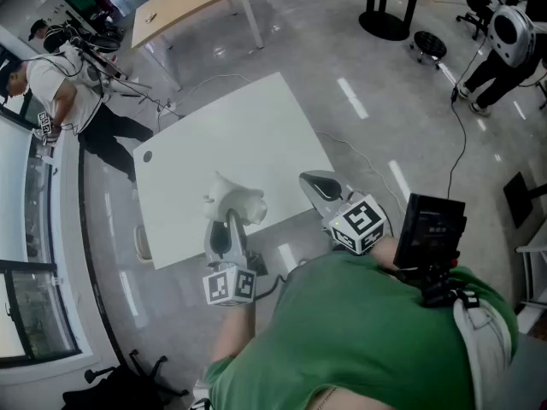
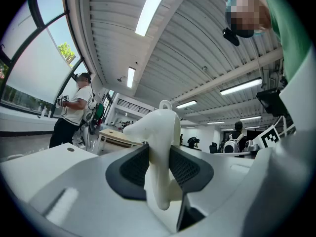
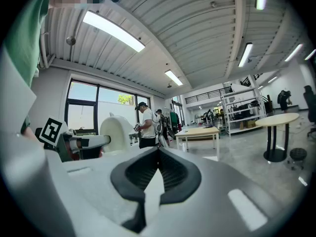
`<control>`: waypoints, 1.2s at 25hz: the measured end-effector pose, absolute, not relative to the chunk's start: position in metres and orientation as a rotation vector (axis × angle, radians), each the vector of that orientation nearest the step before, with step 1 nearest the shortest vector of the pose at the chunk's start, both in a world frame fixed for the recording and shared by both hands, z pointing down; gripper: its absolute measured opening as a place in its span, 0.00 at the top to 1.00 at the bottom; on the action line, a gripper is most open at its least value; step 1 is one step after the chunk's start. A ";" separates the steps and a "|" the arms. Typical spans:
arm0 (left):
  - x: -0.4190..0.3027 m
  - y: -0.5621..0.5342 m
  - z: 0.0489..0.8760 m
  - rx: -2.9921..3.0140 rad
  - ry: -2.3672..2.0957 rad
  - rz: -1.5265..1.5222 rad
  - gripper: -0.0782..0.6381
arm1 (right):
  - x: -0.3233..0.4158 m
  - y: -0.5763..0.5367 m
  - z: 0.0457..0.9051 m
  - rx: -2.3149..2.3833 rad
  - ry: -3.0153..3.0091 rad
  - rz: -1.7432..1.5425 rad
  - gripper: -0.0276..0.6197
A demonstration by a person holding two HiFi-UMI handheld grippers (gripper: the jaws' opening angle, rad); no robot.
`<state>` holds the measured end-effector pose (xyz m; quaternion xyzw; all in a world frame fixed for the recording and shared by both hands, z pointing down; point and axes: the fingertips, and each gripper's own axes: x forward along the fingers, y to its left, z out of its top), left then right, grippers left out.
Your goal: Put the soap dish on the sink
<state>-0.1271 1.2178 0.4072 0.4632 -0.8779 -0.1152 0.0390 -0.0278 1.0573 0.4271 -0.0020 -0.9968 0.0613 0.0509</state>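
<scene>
While my left gripper clamps the white soap dish over the table, my right gripper is closed, empty. Carry step, I'd say; no sink visible, so finding it comes next.

Held roughly level and pointing forward, the left gripper has its jaws pressed on the dish, while the right gripper beside it has its jaws together, empty.
</scene>
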 end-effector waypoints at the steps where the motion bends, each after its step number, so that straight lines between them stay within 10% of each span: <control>1: -0.127 1.217 0.407 1.422 -2.691 -0.352 0.71 | -0.028 1.056 0.427 -0.005 -3.032 0.186 0.95; 30: -0.072 1.102 0.414 1.919 -2.254 -0.407 0.71 | 0.122 0.962 0.435 0.916 -2.901 0.267 0.95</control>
